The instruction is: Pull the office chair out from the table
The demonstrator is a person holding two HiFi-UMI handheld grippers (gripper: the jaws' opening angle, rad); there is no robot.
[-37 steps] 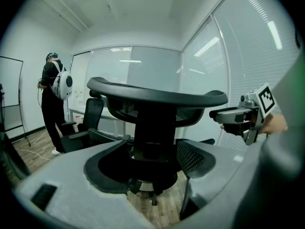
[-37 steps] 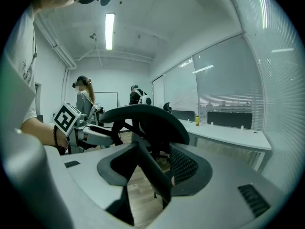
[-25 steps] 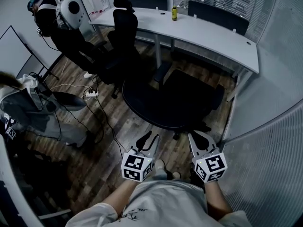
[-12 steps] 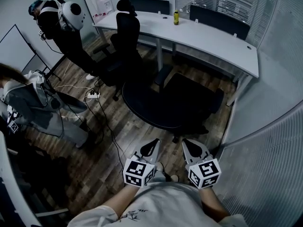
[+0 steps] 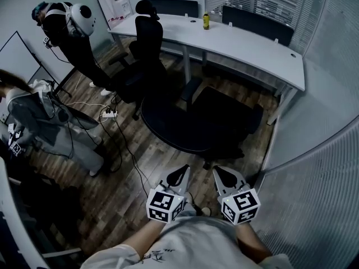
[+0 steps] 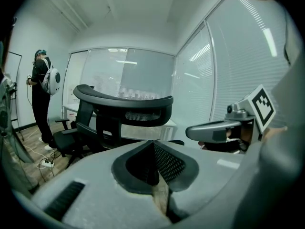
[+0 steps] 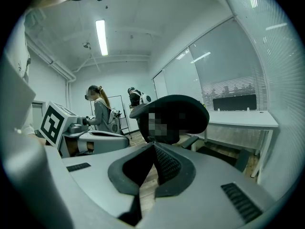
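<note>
Just beyond left gripper (image 5: pixel 179 173) and right gripper (image 5: pixel 221 172), jaws closed, empty: office chair (image 5: pixel 185 125), seemingly untouched.

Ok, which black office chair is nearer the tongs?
The wide black mesh chair ahead of the left tongs and right tongs; the tall-backed black chair stands farther by the white table.

Left claw (image 5: pixel 180 171) closed, nothing inside; right claw (image 5: pixel 220 172) shifted inward, narrowing gap between them.
</note>
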